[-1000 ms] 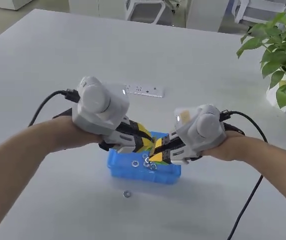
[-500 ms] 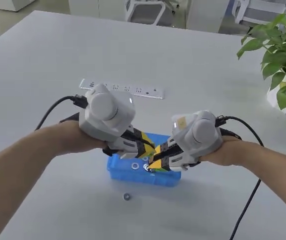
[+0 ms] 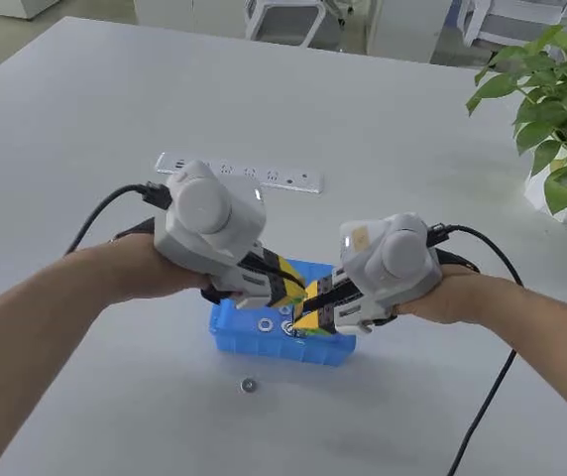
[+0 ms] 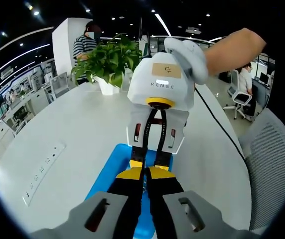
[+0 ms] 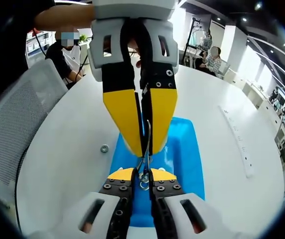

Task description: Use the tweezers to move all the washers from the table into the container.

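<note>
A blue container (image 3: pixel 256 343) sits on the white table with a few washers (image 3: pixel 265 324) inside. One washer (image 3: pixel 249 385) lies on the table just in front of it, also seen beside the container (image 5: pixel 104 148). My left gripper (image 3: pixel 288 288) and right gripper (image 3: pixel 305 315) meet tip to tip over the container. The left gripper (image 5: pixel 145 144) is shut on thin metal tweezers (image 5: pixel 147 130), whose tips reach down between the right gripper's (image 5: pixel 143 175) nearly closed jaws. A washer (image 5: pixel 143 185) sits at those tips.
A white power strip (image 3: pixel 239 176) lies behind the container. A potted plant (image 3: pixel 551 109) stands at the right edge of the table. Black cables trail from both grippers. Office chairs stand past the far edge.
Both grippers have sunk a little toward the container and stay tip to tip. The washer on the table has not moved.
</note>
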`<action>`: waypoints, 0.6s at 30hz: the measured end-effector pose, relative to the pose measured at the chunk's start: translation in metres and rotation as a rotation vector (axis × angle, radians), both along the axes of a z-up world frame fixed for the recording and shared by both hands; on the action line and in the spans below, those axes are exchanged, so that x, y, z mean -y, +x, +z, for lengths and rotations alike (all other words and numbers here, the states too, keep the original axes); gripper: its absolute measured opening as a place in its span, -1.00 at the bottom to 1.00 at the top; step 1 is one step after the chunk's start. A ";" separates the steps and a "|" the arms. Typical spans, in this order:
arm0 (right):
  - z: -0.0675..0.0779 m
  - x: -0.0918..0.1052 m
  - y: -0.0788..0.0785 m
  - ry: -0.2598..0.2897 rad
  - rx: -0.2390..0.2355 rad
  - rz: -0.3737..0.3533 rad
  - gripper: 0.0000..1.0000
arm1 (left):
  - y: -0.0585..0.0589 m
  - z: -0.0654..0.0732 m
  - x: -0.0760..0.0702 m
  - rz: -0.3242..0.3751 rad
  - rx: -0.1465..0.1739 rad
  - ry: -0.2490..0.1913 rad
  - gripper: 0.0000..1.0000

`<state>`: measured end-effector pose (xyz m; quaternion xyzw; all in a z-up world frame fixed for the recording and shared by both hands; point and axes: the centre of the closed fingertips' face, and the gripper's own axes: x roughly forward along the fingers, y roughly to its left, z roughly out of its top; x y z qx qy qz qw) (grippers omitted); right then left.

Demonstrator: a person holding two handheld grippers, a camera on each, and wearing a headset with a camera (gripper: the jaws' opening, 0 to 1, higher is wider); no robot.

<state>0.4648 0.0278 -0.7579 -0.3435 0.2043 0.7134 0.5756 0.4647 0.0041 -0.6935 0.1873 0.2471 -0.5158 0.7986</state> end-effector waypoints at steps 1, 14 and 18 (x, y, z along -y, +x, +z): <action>0.001 0.000 0.000 0.002 0.000 -0.003 -0.76 | 0.000 0.001 0.000 0.001 0.003 0.001 -0.87; 0.017 0.006 0.001 0.023 0.010 -0.044 -0.56 | -0.003 0.018 -0.005 0.024 0.017 -0.008 -0.87; 0.024 0.011 0.001 0.043 0.006 -0.082 -0.48 | -0.001 0.022 -0.010 0.041 0.021 -0.011 -0.88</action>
